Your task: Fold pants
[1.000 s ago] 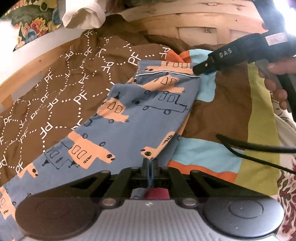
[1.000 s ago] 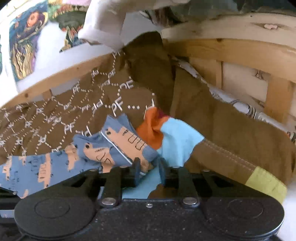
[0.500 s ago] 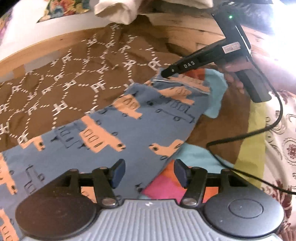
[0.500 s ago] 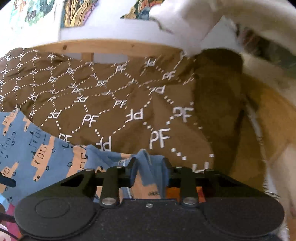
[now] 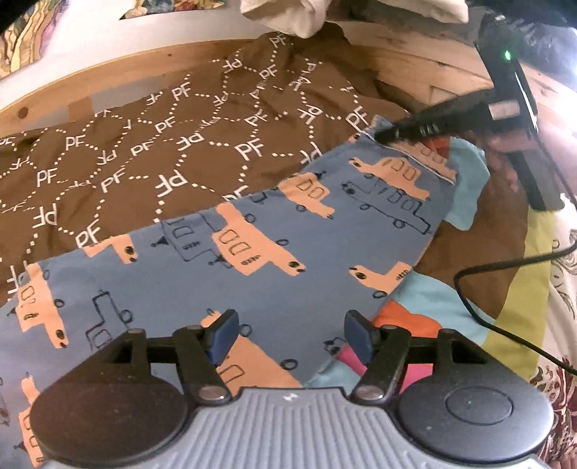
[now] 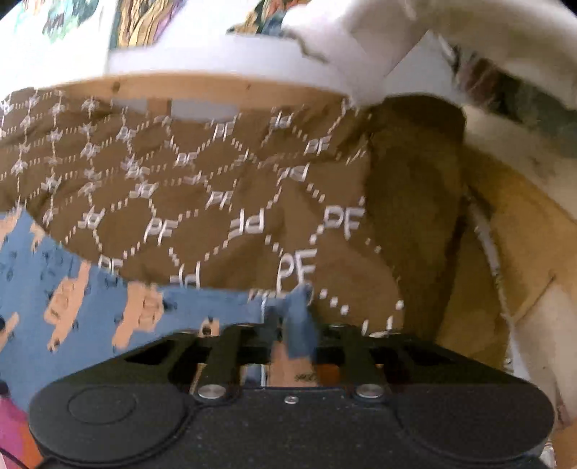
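Observation:
The pants are blue with orange truck prints and lie spread across a brown "PF" patterned bedspread. My left gripper is open, hovering just over the near edge of the pants, holding nothing. My right gripper shows in the left wrist view at the far corner of the pants, by the white-piped hem. In the right wrist view my right gripper is shut on a bunched fold of the pants, which stretch away to the left.
A wooden bed frame runs along the back and right. A multicoloured patchwork blanket lies under the pants on the right. A black cable crosses it. A white cloth hangs at the top.
My left gripper let go of the pants edge and opened wide. My right gripper, still clamped on the pants corner, carried it leftward and away, pulling the pants flatter.

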